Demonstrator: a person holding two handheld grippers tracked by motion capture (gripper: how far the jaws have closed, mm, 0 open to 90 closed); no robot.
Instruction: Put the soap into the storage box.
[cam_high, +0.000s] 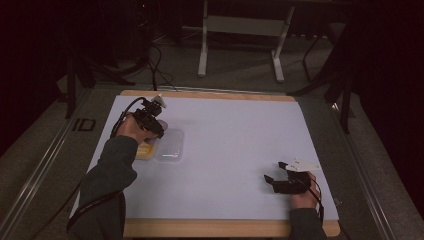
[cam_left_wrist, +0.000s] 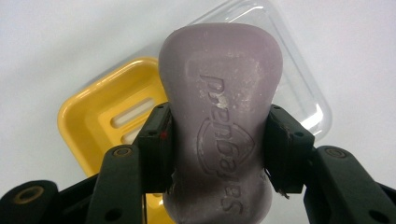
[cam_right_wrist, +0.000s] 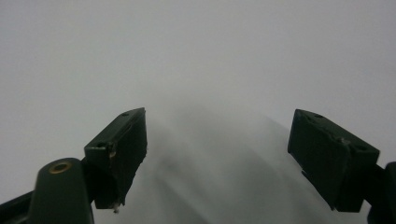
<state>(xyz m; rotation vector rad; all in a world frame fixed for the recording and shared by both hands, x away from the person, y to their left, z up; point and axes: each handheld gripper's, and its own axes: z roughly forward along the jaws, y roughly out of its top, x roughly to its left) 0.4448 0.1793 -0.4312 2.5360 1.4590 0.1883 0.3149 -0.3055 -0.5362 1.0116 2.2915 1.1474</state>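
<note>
A pale purple soap bar (cam_left_wrist: 219, 116) with embossed lettering is clamped at its narrow waist by my left gripper (cam_left_wrist: 218, 144), held above the table. Below it lie a yellow soap dish (cam_left_wrist: 100, 121) with drain slots and a clear plastic lid (cam_left_wrist: 303, 88) beside it. In the high view the left gripper (cam_high: 159, 125) hovers over the yellow dish (cam_high: 145, 151) and the clear lid (cam_high: 170, 146) at the table's left. My right gripper (cam_high: 275, 172) rests low at the front right, jaws wide apart with nothing between them; its pads (cam_right_wrist: 123, 149) frame bare white table.
The white mat (cam_high: 230, 135) covers a wooden table, with wood showing along the front edge (cam_high: 200, 229). A metal stand (cam_high: 240, 30) and cables sit on the floor beyond the table's far edge.
</note>
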